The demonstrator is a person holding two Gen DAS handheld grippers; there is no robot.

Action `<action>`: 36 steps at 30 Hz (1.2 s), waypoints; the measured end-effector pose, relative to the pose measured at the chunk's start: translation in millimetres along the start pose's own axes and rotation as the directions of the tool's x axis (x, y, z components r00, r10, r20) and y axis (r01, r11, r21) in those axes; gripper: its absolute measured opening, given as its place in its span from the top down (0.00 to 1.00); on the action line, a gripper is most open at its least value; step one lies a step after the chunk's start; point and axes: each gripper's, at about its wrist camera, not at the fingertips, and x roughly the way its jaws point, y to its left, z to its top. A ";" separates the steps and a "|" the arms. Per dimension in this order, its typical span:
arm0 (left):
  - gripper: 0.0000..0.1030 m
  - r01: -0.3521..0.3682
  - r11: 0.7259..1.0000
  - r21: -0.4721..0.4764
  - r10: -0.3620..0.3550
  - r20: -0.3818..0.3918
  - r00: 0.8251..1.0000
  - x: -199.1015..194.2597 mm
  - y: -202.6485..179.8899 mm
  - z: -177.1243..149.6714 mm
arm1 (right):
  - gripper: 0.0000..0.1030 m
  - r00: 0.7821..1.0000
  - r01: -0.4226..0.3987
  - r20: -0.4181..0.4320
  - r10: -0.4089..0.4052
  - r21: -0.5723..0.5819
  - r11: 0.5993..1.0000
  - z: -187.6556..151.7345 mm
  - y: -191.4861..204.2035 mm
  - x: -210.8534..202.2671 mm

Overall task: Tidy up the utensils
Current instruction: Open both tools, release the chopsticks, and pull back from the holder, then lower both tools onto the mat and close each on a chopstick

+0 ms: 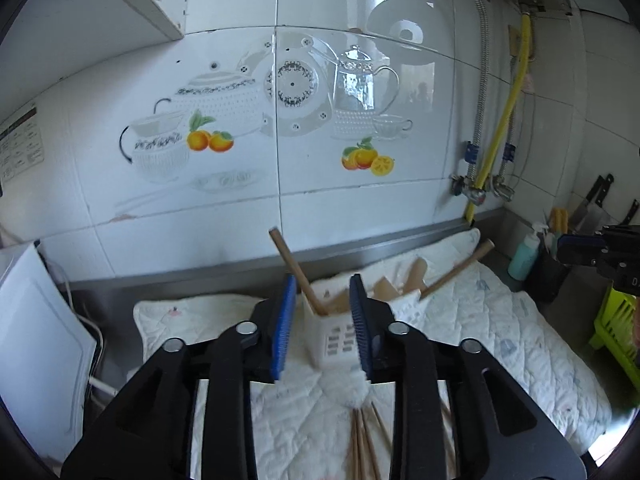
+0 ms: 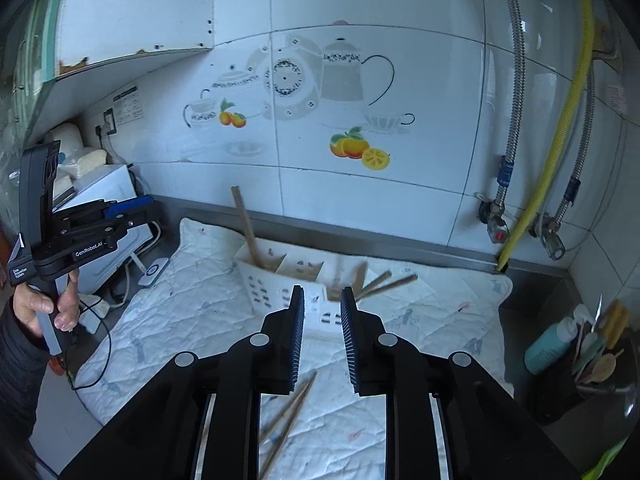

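Observation:
A white slotted utensil holder (image 1: pixel 334 334) (image 2: pixel 280 276) stands on a white quilted cloth (image 1: pixel 500 328) (image 2: pixel 192 312). A wooden handle (image 1: pixel 296 268) (image 2: pixel 247 226) sticks up from its left compartment; more wooden utensils (image 1: pixel 456 270) (image 2: pixel 380 282) lean out of its right side. Several wooden chopsticks (image 1: pixel 366 440) (image 2: pixel 288 416) lie loose on the cloth near me. My left gripper (image 1: pixel 324 324) is open and empty, just in front of the holder. My right gripper (image 2: pixel 322 334) is open and empty, above the cloth before the holder. Each gripper shows in the other view, the left (image 2: pixel 120 212) and the right (image 1: pixel 588 248).
Tiled wall behind, with metal and yellow hoses (image 2: pixel 552 152) at right. A white appliance (image 1: pixel 36 340) (image 2: pixel 104 200) stands left. A teal bottle (image 2: pixel 548 346) (image 1: pixel 524 258) and a dark cup of utensils (image 2: pixel 592 368) stand right. Knives (image 1: pixel 596 204) and a green rack (image 1: pixel 616 328) are at far right.

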 end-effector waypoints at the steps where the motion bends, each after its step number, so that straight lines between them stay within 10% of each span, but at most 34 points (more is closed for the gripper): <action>1: 0.66 -0.002 1.000 0.002 0.002 0.001 1.000 -7.8 0.0 -6.3 | 0.81 1.000 -0.004 0.005 0.004 -0.001 1.000 -8.0 3.1 -6.6; 9: 0.50 -0.002 1.000 0.003 0.002 -0.029 1.000 -53.7 -1.0 -70.2 | 0.80 0.999 -0.026 0.021 0.026 -0.013 1.000 -83.0 33.8 -39.3; 26: 0.49 -0.051 0.998 0.047 0.061 -0.255 0.965 -45.7 -24.6 -222.6 | 0.76 0.994 0.064 -0.088 -0.060 0.043 0.997 -222.8 69.3 10.6; 36: 0.68 -0.020 1.000 0.017 0.025 -0.363 0.931 -18.5 -19.5 -272.7 | 0.76 0.989 0.051 -0.144 -0.036 0.102 0.993 -255.2 77.7 36.3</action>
